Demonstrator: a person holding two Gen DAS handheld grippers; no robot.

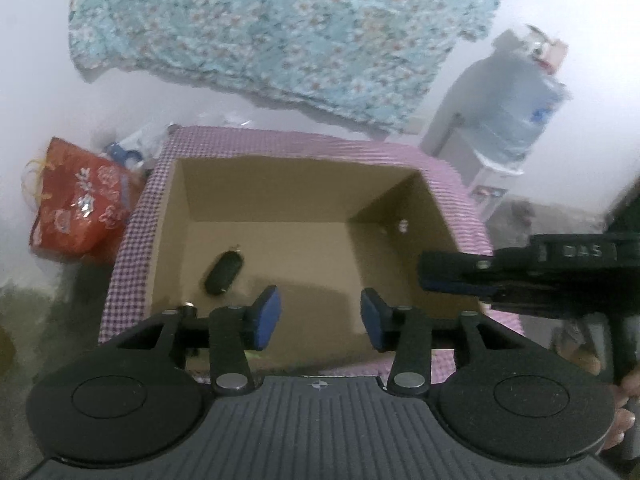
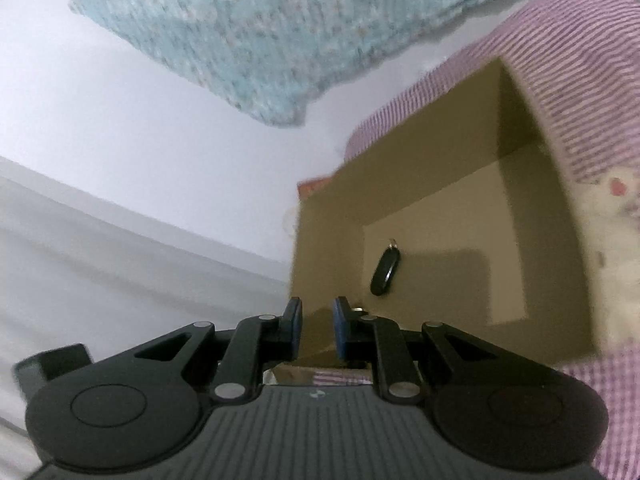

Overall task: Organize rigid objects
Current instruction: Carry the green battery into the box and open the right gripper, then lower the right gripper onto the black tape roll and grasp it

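1. An open brown cardboard box with a pink-and-white checked cloth rim sits below both grippers.
2. A small black oval key fob with a metal ring lies alone on the box floor, toward its left side.
3. The left gripper hangs over the box's near edge, its blue-padded fingers spread apart and holding nothing.
4. The right gripper has its fingers drawn close with a narrow gap, empty, over the box's near left corner.
5. A turquoise floral fabric hangs on the white wall behind.
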